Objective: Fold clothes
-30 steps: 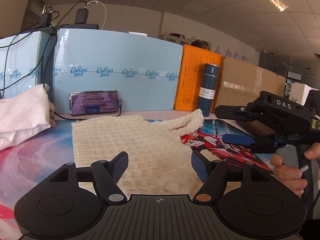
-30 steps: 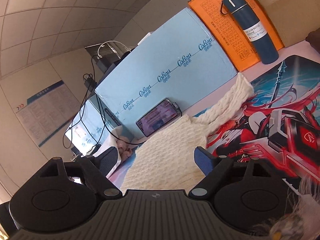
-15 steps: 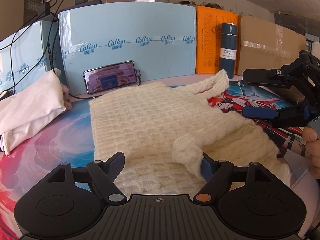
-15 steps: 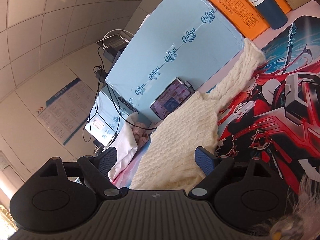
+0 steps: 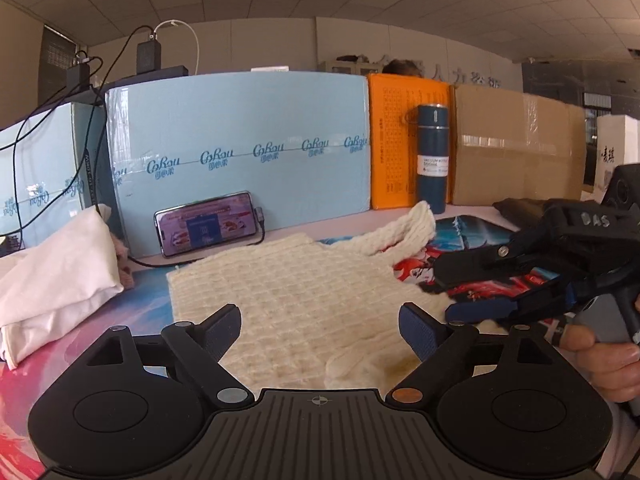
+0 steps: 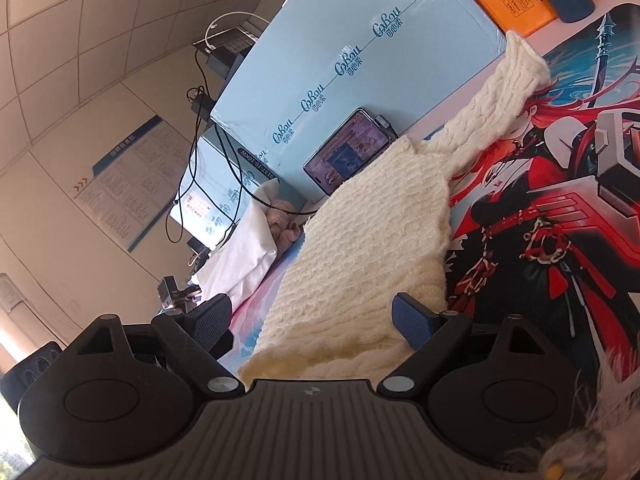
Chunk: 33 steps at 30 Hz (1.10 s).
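Sweater lies on printed mat.

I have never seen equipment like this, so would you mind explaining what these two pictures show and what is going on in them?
These are two handheld grippers, one in each of a person's hands; no robot arm is involved. Each carries a fisheye camera that looks forward along its two fingers, so one picture comes from the left gripper and the other from the right gripper. The right gripper also shows from the side in the left camera's picture. Both are open and hold nothing. A cream knit sweater lies on a printed anime desk mat, one sleeve stretched toward the back. Behind it are a phone, a blue vacuum bottle and folded white clothing.
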Each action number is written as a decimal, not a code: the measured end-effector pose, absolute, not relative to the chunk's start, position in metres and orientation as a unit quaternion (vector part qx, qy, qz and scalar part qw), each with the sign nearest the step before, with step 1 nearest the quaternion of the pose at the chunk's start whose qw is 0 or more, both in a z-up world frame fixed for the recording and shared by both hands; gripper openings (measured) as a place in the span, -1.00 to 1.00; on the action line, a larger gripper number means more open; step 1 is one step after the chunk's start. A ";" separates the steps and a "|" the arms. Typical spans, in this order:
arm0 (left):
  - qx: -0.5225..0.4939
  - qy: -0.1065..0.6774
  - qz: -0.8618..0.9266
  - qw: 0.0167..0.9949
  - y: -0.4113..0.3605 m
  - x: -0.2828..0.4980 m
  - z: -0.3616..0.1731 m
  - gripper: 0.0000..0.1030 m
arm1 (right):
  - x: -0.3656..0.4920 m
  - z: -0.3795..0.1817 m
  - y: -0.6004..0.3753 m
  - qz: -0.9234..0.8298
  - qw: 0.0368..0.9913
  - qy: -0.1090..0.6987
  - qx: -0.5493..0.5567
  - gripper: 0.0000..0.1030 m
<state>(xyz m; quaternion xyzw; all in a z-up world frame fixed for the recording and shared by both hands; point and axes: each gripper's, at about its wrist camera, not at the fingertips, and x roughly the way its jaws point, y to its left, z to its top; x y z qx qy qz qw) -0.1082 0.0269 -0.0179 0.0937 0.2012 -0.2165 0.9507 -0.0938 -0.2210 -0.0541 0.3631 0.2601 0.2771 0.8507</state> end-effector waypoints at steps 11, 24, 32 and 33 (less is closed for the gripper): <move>0.101 0.164 -0.211 0.958 0.051 -0.074 0.003 0.81 | -0.055 -0.004 -0.261 0.040 0.901 0.230 0.366 0.84; 0.000 0.243 -0.209 0.947 0.080 0.056 -0.034 0.82 | 0.083 -0.038 -0.279 -0.155 0.880 0.290 0.343 0.82; -0.055 0.313 -0.192 0.929 0.091 0.078 -0.058 0.82 | 0.082 -0.029 -0.263 -0.099 0.906 0.232 0.341 -0.52; -0.054 0.313 -0.191 0.929 0.090 0.078 -0.058 0.82 | 0.076 -0.020 -0.256 -0.078 0.911 0.215 0.342 -0.52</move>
